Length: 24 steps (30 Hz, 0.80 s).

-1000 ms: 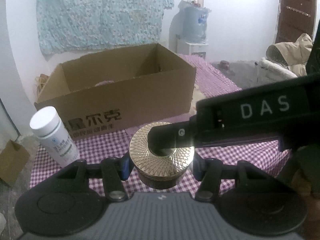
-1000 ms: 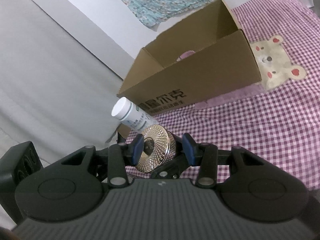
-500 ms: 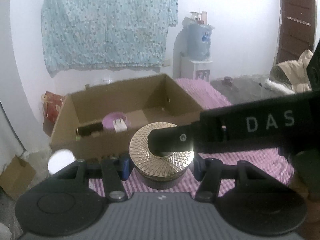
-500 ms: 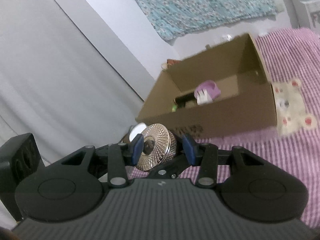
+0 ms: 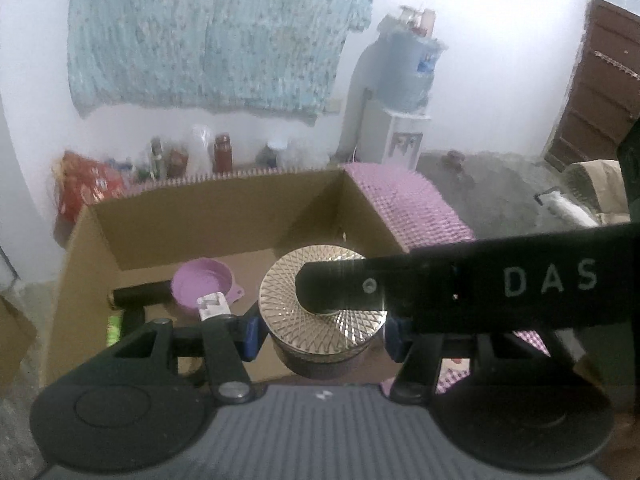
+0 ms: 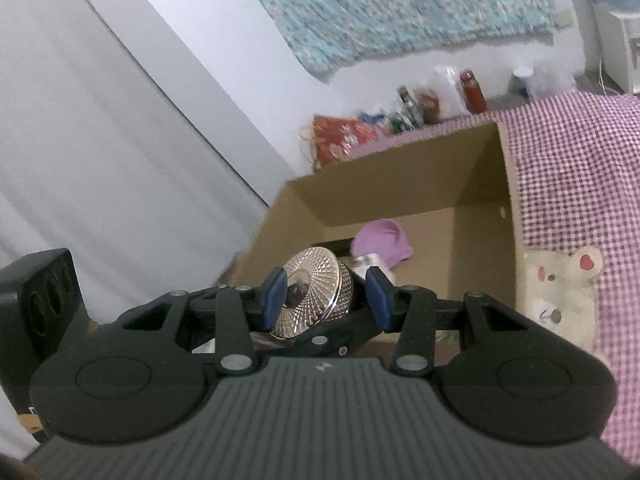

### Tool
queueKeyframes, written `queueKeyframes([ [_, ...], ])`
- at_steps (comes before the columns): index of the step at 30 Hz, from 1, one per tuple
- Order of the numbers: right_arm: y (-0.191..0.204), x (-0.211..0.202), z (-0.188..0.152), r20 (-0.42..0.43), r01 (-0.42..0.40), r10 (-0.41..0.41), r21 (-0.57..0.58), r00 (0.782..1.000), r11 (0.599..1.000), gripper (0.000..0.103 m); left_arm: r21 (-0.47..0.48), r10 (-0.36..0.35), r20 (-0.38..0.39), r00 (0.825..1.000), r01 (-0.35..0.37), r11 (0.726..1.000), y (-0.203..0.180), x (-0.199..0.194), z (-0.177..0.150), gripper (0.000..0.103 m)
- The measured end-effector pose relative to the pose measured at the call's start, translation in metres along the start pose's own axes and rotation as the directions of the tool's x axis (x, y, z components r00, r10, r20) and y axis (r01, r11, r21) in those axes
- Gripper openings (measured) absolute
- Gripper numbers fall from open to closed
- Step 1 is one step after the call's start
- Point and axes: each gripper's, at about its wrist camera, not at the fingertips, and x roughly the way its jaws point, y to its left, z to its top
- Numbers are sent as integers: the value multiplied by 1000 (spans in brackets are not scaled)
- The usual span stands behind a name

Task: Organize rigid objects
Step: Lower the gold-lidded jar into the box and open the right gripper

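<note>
One jar [image 5: 280, 296] with a gold cross-hatched lid, lower middle of the left wrist view, upright and hanging over the open top of one cardboard box [image 5: 200, 208]. Clenched on its sides by the left claw [image 5: 322, 336], two blue pads [image 5: 250, 334] flush against the lid rim, one each side. Crossed from the right edge of the frame by one black finger [image 5: 440, 288] of the right claw, lettered DAS, its tip lying flat on the lid's centre. Same jar [image 6: 316, 276] at centre of the right wrist view, seen lid-on and tilted, between the two blue pads of the right claw [image 6: 326, 302]: left pad over the lid face, right pad with a thin gap beside the jar's base, so impossible to tell whether gripping or merely resting. Inside the box, left of the jar in the left wrist view: one purple bowl [image 5: 202, 284], one black cylinder [image 5: 140, 296] lying on its side, one small green item [image 5: 114, 326] partly hidden, one white piece [image 5: 212, 306] at the bowl's near edge, four things in all. Right of the box, one purple checked cloth [image 6: 568, 168] bearing one bear patch [image 6: 560, 284]. Upper part of the left wrist view: one teal patterned cloth [image 5: 208, 36] on the wall, one water dispenser [image 5: 400, 92], one brown door [image 5: 596, 92] at the right edge.
</note>
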Motion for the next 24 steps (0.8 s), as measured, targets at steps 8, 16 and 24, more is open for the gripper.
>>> queueKeyframes([
  [8, -35, 55, 14, -119, 73, -74, -10, 990, 997, 44, -78, -39, -93, 995, 32, 996, 16, 61, -4, 57],
  [16, -33, 88, 18, -149, 109, -128, -125, 981, 986, 40, -136, -49, -109, 993, 34, 990, 27, 88, -8, 58],
  [24, -33, 100, 15, -142, 120, -144, -168, 979, 978, 41, -152, -68, -82, 994, 55, 987, 27, 89, -12, 67],
])
